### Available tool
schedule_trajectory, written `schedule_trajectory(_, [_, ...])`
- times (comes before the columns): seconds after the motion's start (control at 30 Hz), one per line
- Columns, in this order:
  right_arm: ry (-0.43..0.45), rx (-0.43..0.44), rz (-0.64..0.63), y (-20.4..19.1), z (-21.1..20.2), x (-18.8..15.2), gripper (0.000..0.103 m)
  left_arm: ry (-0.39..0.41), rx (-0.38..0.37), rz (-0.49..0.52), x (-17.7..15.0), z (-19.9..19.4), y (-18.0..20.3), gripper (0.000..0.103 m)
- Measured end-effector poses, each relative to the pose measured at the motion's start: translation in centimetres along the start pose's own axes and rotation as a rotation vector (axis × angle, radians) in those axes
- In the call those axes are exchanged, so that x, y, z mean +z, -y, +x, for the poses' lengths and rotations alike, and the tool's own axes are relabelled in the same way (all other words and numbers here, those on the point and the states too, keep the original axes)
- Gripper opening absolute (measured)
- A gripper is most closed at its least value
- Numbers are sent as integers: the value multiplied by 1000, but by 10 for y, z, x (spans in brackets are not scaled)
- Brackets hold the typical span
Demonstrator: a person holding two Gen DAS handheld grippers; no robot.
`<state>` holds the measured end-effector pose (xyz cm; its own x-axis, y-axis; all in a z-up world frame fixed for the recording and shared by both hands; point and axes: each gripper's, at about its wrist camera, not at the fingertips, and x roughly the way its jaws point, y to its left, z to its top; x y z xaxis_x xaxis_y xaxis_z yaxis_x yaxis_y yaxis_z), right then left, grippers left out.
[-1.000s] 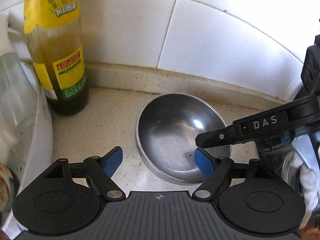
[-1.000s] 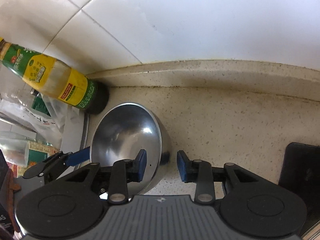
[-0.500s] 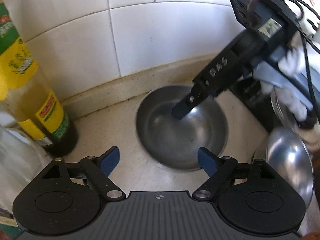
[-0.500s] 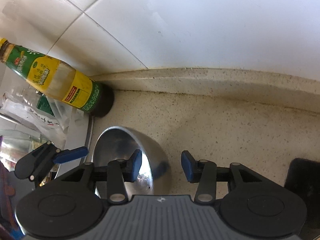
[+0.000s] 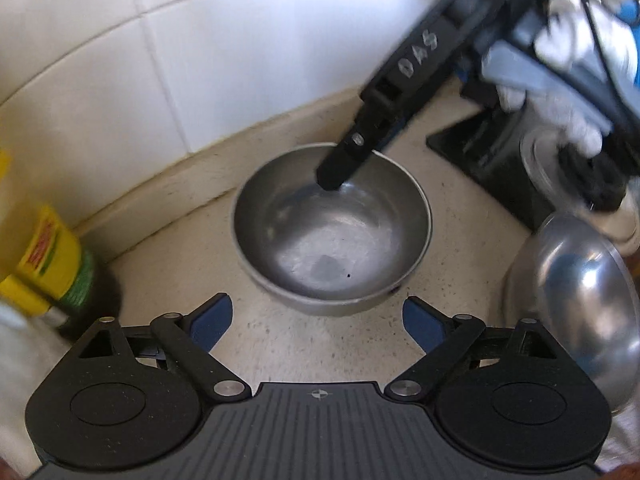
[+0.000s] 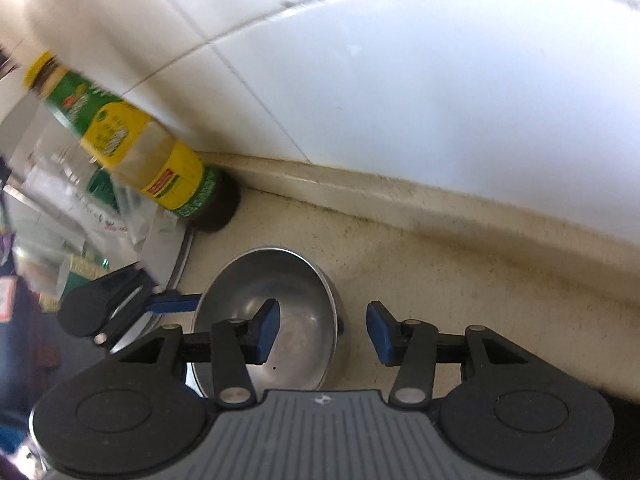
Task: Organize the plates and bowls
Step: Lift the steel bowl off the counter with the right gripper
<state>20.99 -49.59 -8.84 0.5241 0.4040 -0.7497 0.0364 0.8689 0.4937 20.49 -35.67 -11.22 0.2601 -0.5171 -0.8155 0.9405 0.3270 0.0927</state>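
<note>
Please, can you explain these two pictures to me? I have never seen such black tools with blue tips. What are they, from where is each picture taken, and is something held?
No robot arm is here. A person holds a hand tool in each hand, and each tool has two blue-tipped fingers and a camera that looks along them. One picture comes from the left gripper, the other from the right gripper.

On the speckled counter stands a steel bowl near the tiled wall, with a green and yellow bottle beside it. A second steel bowl shows at the right edge of the left view.

Nothing is held. Both grippers are opening. The right one straddles the bowl's rim: one of its fingers is inside, the other outside, neither pressing. A white-gloved hand holds it.
</note>
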Motion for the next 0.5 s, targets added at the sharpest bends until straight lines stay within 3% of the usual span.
schedule_trajectory(0.1, [-42,-36,-119,-3,-12,-1,61,-17,-1,42,2,13,0,95])
schedule_trajectory(0.17, [-70,-68,-232,-6,-28,-7,77,-12,-18,45,3,12,-2,95])
schedule_trajectory(0.27, [-80,-128,-448,-15,-46,-26,78,6,-41,43,0,13,-6,95])
schedule_trajectory(0.37, [-94,-145,-695,-27,-36,-41,78,15,-82,56,-1,11,-5,95])
schedule_trajectory(0.43, [-119,-133,-777,-26,-20,-41,78,28,-94,76,-1,14,-7,96])
schedule_trajectory(0.5, [-150,-122,-781,-18,0,-33,78,35,-100,90,1,19,-9,96])
